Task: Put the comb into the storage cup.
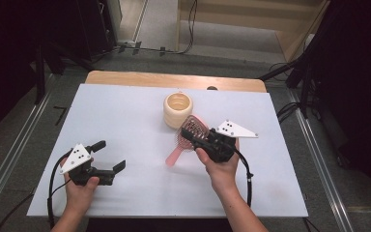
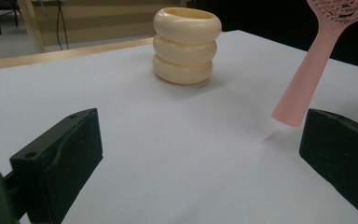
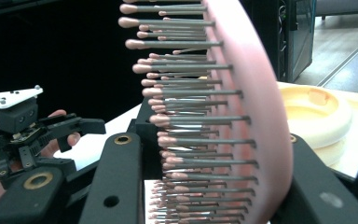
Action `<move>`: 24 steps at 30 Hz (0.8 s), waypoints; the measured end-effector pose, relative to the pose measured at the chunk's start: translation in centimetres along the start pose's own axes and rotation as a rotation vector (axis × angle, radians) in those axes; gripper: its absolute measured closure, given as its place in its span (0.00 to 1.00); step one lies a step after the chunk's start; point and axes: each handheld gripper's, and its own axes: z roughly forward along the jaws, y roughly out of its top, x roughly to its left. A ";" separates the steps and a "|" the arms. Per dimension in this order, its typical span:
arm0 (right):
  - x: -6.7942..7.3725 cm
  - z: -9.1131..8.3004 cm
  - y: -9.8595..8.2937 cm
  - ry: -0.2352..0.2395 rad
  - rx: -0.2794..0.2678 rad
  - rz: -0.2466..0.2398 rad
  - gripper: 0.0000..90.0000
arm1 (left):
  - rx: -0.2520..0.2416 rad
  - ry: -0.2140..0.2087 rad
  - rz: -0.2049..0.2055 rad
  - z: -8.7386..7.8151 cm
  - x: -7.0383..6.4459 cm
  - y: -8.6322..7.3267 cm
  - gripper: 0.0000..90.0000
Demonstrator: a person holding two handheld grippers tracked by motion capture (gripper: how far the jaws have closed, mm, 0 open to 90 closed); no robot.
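On a white table (image 1: 125, 121), the right gripper (image 1: 196, 136) grips a pink brush (image 1: 189, 136) by its head, jaws closed on either side of the bristled pad, handle slanting down toward the near side with its tip just above the surface. Just behind the brush stands a cream ribbed cup (image 1: 178, 109), mouth up, near the table's centre and well back from the far edge. At near left, the left gripper (image 1: 108, 155) hovers low with its jaws spread wide and nothing between them; bare tabletop lies ahead of it and on both sides, and open surface separates it from the brush handle. Seen from the left gripper view, the cup (image 2: 186, 44) stands alone ahead, while the brush (image 2: 307, 74) is cut off at the top edge, only the handle and a sliver of the head visible. From the right gripper view, the bristles (image 3: 191, 121) crowd the foreground and hide most of the cup (image 3: 317, 116); the left gripper (image 3: 81, 133) appears beyond, against a dark background.
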 end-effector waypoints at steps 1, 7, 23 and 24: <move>-0.1 0.0 0.1 0.000 -0.002 0.001 0.67 | 0.000 0.000 0.000 0.0 0.0 0.0 0.00; -0.5 -0.1 0.6 -0.003 -0.004 -0.001 0.67 | -0.001 0.017 -0.002 -0.8 0.5 -0.3 0.00; -1.3 -0.1 1.5 -0.012 -0.009 0.002 0.67 | -0.012 0.065 -0.022 -3.3 2.0 -1.2 0.00; -1.3 -0.1 1.5 -0.012 -0.009 0.002 0.67 | -0.012 0.065 -0.022 -3.3 2.0 -1.2 0.00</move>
